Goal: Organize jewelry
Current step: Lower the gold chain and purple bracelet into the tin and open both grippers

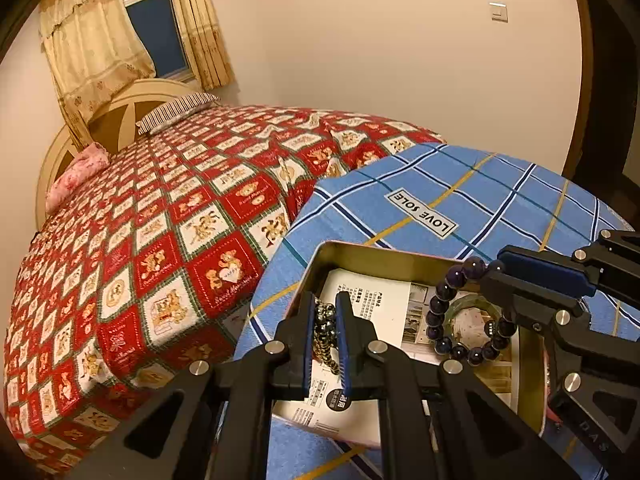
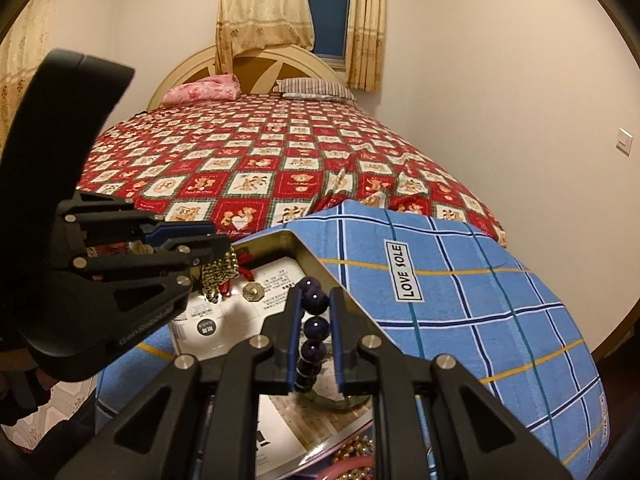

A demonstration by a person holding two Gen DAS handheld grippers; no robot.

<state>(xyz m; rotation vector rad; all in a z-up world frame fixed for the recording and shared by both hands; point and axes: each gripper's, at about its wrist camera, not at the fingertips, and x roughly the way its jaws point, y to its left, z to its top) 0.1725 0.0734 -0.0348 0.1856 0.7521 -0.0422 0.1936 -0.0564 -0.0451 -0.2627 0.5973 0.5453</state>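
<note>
An open gold tin lined with printed paper sits on a blue plaid cloth. My left gripper is shut on a dark and gold bead bracelet and holds it over the tin's left side; it also shows in the right wrist view with the bracelet hanging from it. My right gripper is shut on a purple bead bracelet over the tin. In the left wrist view that purple bracelet hangs from the right gripper above a green bangle.
The blue plaid cloth with a "LOVE SOLE" label lies at the foot of a bed with a red patterned cover. A small metal charm lies on the paper in the tin. A pink ring and gold beads lie near the bottom edge.
</note>
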